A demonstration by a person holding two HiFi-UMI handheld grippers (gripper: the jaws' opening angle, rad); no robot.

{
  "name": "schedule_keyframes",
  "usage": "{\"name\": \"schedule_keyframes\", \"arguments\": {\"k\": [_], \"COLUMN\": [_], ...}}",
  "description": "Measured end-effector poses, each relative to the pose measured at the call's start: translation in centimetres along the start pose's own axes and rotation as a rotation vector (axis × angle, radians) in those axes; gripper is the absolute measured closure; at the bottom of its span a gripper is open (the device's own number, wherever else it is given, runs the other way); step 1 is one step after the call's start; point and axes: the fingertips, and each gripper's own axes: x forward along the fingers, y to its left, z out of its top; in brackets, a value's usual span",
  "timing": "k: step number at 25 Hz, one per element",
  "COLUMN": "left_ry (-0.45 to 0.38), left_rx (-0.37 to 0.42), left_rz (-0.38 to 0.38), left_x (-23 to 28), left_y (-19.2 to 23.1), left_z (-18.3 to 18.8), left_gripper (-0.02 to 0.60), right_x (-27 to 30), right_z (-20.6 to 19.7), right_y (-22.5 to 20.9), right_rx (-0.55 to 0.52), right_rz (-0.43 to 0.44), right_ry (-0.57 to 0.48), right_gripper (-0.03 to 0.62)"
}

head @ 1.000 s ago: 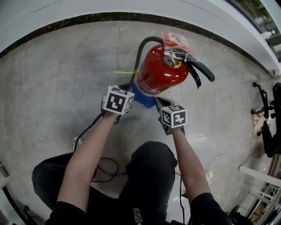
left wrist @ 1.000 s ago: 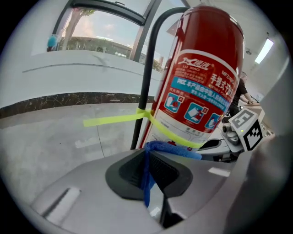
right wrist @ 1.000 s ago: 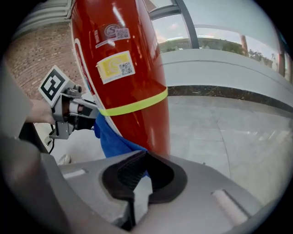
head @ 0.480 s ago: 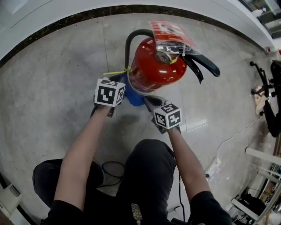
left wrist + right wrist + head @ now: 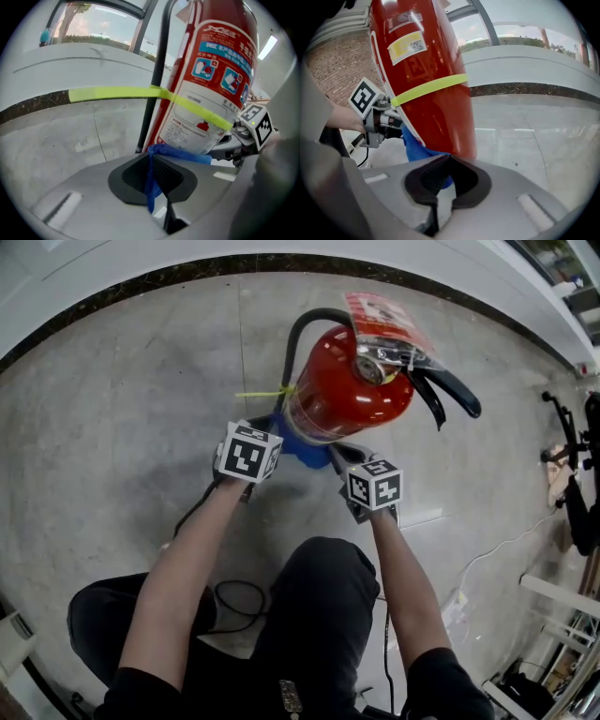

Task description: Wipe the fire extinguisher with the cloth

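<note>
A red fire extinguisher [image 5: 347, 395] stands on the grey floor, its label side [image 5: 211, 84] facing the left gripper view. A blue cloth [image 5: 298, 448] is stretched across its lower body on my near side. My left gripper [image 5: 277, 429] is shut on the cloth's left end [image 5: 151, 187], left of the cylinder. My right gripper [image 5: 339, 457] is shut on the other end [image 5: 415, 145], right of the cylinder [image 5: 426, 79]. A yellow-green band [image 5: 140, 92] wraps the body above the cloth.
A black hose [image 5: 298, 343] runs up the extinguisher's left side and black levers [image 5: 441, 395] stick out to the right. A plastic-wrapped tag [image 5: 384, 320] hangs at the top. A cable [image 5: 230, 601] lies by my knees. A curb [image 5: 141, 287] curves behind; metal frames [image 5: 572, 474] stand at right.
Both grippers have sunk a little along the extinguisher's body, with the cloth still held between them.
</note>
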Motion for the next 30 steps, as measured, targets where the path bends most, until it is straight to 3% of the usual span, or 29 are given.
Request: {"name": "schedule_keyframes", "arguments": {"k": [4, 8, 13, 17, 21, 30], "left_ry": [0.038, 0.08, 0.108, 0.121, 0.091, 0.045], "left_rx": [0.007, -0.042, -0.092, -0.123, -0.077, -0.077], "left_rz": [-0.043, -0.124, -0.155, -0.132, -0.066, 0.007], "left_x": [0.2, 0.7, 1.7, 2.6, 2.9, 5.0], "left_y": [-2.1, -4.3, -4.6, -2.7, -0.5, 3.0], "left_z": [-2.3, -4.0, -5.1, -5.4, -4.4, -2.7], "left_gripper": [0.557, 0.557, 0.557, 0.557, 0.558, 0.558], "right_x": [0.2, 0.8, 1.7, 2.4, 2.8, 3.6], "right_z": [0.3, 0.8, 0.2, -1.3, -2.9, -4.8], "right_y": [-2.8, -5.3, -5.9, -5.0, -3.5, 1.3], "right_rx": [0.011, 0.026, 0.016, -0.018, -0.028, -0.052], "right_rz": [-0.061, -0.131, -0.157, -0.151, -0.127, 0.029], "right_ry": [0.002, 0.0, 0.024, 0.074, 0.111, 0.228], "right_gripper": [0.588, 0.588, 0.588, 0.588, 0.588, 0.588]}}
